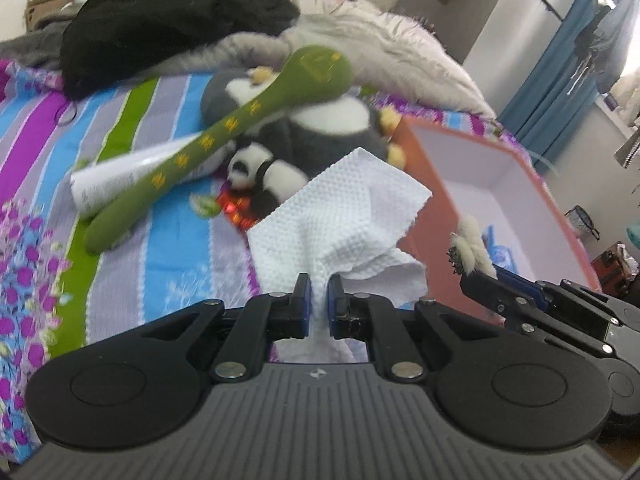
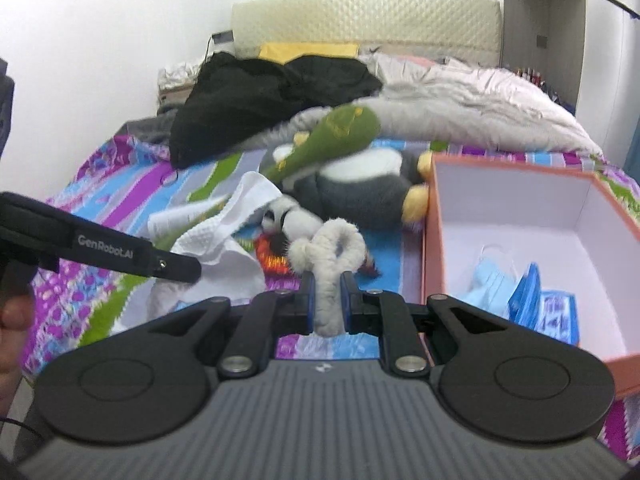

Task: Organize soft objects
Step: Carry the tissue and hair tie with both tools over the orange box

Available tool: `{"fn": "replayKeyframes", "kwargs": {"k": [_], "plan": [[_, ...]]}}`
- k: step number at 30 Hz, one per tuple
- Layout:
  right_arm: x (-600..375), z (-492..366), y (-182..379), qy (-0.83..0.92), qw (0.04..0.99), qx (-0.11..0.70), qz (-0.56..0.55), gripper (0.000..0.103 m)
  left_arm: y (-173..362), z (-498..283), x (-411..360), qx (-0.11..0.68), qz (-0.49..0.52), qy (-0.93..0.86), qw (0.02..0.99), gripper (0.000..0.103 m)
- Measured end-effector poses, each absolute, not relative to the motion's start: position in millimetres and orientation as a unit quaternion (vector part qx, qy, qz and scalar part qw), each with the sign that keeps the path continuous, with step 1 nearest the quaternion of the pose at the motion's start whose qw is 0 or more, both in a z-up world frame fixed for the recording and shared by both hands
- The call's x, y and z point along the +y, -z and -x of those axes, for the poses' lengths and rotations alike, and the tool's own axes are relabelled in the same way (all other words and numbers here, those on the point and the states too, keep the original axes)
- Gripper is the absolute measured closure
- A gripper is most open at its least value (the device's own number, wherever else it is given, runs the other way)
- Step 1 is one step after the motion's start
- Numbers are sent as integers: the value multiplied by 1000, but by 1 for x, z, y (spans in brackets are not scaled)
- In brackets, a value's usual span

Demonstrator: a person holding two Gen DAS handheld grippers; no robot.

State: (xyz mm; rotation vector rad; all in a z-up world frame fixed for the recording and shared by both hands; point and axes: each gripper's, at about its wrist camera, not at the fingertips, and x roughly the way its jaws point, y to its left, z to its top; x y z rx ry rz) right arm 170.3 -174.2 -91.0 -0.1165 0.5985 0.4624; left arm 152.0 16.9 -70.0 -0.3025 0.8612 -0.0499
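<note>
My left gripper (image 1: 319,294) is shut on a white paper towel (image 1: 340,216) and holds it above the striped bedspread. My right gripper (image 2: 328,292) is shut on a fuzzy white looped cord (image 2: 336,248); it also shows in the left wrist view (image 1: 470,250) beside the box. An orange box (image 2: 430,240) with a white inside stands at the right and holds blue face masks (image 2: 496,280). A green plush spoon (image 1: 224,132), a grey plush toy (image 1: 332,136) and a small panda plush (image 1: 256,170) lie on the bed behind.
A white tube (image 1: 120,176) lies under the green plush. A black garment (image 1: 168,20) and a grey-white quilt (image 1: 384,44) are heaped at the bed's head. A small red item (image 1: 238,208) lies by the panda.
</note>
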Motion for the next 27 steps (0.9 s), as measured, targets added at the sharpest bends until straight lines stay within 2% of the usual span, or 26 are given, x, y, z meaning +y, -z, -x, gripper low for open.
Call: {"fn": "replayKeyframes", "kwargs": {"k": [16,27], "plan": [[-225,-204,13,-204,952,226,34,86,-10,-209,-31,365,133,92,917,92],[-296,-248,21,-149,948,280,-12,86,-3,-268,-91,402,127,138,896,92]]}}
